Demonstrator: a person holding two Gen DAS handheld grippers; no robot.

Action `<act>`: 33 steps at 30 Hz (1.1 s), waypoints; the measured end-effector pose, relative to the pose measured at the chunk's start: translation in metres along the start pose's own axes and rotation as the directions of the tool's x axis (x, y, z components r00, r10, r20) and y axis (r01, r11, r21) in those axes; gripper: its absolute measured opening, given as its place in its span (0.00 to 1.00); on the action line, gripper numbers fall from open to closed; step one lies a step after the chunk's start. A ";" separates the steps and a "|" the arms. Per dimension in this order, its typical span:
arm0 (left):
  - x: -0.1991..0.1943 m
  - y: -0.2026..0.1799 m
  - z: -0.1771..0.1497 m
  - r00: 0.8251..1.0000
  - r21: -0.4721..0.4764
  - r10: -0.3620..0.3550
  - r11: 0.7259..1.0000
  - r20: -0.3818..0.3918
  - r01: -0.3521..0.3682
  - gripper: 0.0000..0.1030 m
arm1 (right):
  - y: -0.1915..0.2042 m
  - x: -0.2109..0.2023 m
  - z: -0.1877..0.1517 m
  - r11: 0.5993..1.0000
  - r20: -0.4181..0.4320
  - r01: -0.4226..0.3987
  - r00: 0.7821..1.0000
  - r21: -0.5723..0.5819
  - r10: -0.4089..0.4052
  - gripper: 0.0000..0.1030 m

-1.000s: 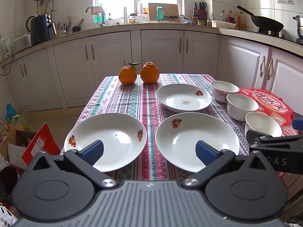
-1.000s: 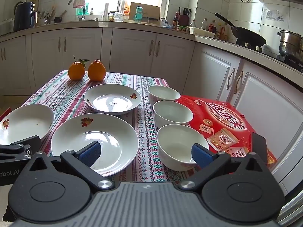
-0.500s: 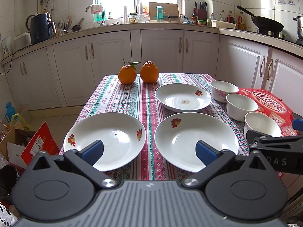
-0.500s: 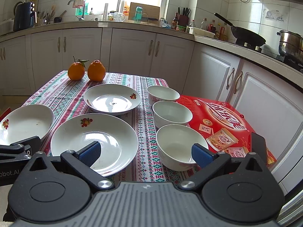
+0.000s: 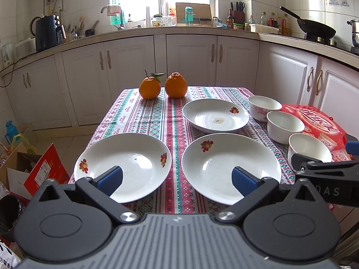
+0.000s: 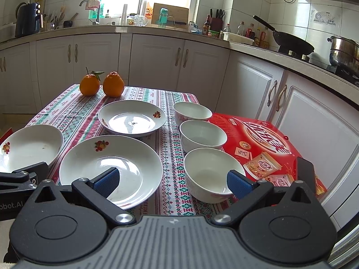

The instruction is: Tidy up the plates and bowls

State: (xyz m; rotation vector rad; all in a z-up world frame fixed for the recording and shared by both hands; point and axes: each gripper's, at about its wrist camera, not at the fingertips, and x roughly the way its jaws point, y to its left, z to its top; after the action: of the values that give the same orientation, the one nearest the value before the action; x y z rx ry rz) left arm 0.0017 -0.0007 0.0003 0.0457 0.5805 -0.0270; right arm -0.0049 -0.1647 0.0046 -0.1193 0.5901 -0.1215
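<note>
My left gripper [image 5: 177, 177] hangs wide open at the bottom of its frame, holding nothing. Its two blue pads frame the gap between the left plate [image 5: 122, 165], lower left of centre, and the middle plate [image 5: 231, 168], lower right of centre. Both plates lie just ahead of and below the fingers. The left plate belongs to this hand; the middle one sits between my two hands.

My right gripper [image 6: 171, 181] is spread wide too, and empty. In its view the near bowl [image 6: 211, 174] sits right against the right pad at lower right, so this hand is the nearer one for the bowls. Behind it the second bowl [image 6: 203, 135] and the far bowl [image 6: 191, 112] run in a line up the frame towards the centre, along the right edge of the table [image 6: 74, 112], beside a red box [image 6: 264, 139].

The far plate [image 6: 132, 117] lies mid-frame, beyond the middle plate and left of the bowl row.

Nothing is stacked yet. All three bowls look empty. The far plate carries a small speck or smear at its centre; it may be residue or only glare, I cannot say which. Two oranges [image 5: 162, 86] stand at the table's far end, upper centre, well apart from the crockery.
</note>
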 end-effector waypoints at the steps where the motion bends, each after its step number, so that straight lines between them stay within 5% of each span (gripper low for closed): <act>1: 0.000 0.000 0.000 1.000 0.000 0.000 1.000 0.000 0.000 0.99 | 0.000 0.000 0.000 1.000 0.000 -0.001 1.000 0.001 0.001 1.00; 33: 0.000 -0.001 0.000 1.000 -0.002 -0.001 1.000 -0.001 0.001 0.99 | -0.002 0.001 -0.001 1.000 -0.003 0.006 1.000 0.003 -0.006 1.00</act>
State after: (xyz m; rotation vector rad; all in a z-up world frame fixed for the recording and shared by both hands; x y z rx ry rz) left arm 0.0015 -0.0016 0.0004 0.0441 0.5819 -0.0273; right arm -0.0050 -0.1666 0.0035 -0.1180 0.5925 -0.1282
